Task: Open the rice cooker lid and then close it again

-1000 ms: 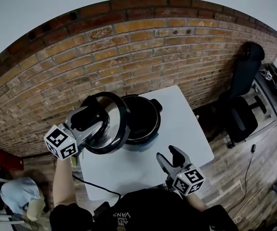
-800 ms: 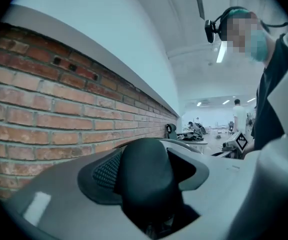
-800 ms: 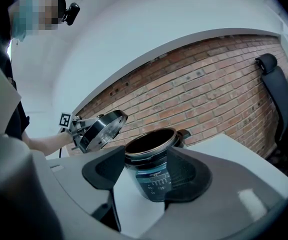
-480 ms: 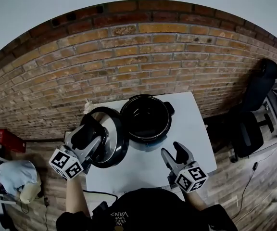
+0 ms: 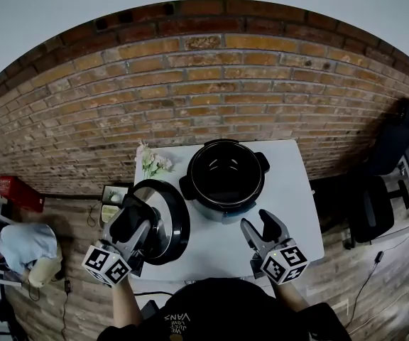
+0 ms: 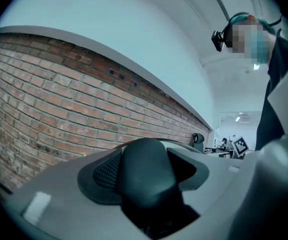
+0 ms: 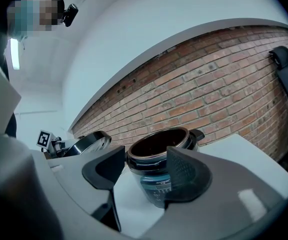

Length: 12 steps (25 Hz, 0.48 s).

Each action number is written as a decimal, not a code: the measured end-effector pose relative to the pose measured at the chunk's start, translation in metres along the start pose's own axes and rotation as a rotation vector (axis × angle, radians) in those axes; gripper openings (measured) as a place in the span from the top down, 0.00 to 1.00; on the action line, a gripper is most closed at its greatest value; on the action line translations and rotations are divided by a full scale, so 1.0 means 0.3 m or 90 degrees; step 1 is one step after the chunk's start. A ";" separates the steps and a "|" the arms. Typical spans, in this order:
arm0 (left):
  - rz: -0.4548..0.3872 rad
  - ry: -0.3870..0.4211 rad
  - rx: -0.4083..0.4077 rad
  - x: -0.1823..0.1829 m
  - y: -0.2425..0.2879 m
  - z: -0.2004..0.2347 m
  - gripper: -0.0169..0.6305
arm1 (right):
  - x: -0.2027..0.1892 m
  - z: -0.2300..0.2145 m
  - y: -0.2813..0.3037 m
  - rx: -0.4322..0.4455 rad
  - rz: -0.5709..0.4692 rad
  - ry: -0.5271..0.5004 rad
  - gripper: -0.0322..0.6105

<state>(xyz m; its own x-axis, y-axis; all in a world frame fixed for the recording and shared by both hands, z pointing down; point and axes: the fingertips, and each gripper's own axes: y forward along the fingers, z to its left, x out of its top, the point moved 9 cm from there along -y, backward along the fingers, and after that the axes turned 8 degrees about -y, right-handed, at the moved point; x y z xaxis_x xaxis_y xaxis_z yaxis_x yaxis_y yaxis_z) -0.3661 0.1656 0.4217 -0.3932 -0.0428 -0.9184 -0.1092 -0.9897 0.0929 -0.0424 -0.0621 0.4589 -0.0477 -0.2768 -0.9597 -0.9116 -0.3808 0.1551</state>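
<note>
1 cooker (image 5: 227, 178), uncovered | 1 lid (image 5: 170, 226) left of cooker, partly behind left gripper (image 5: 132, 217) clamping its knob (image 6: 146, 174) | right gripper (image 5: 259, 224) agape, empty

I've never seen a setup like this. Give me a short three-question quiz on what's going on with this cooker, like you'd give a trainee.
1. True or false: the rice cooker stands open on the table.
2. Fill in: the right gripper is ___ and empty.
3. What holds the lid by its handle? A left gripper; B right gripper; C nothing.
Key: 1 true; 2 open; 3 A.
</note>
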 end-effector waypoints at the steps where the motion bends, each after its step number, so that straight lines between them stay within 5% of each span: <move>1: 0.002 -0.001 0.005 -0.006 -0.008 -0.001 0.54 | 0.001 0.001 0.003 0.002 0.001 0.000 0.54; 12: 0.006 -0.003 0.003 -0.020 0.013 -0.008 0.54 | 0.005 -0.012 -0.009 -0.010 -0.003 0.002 0.54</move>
<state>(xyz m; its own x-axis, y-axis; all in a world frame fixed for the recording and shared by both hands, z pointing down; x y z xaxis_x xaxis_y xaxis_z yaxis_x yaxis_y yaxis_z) -0.3621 0.1618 0.4267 -0.3985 -0.0512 -0.9157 -0.1105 -0.9885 0.1033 -0.0385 -0.0648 0.4580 -0.0421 -0.2778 -0.9597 -0.9054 -0.3955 0.1542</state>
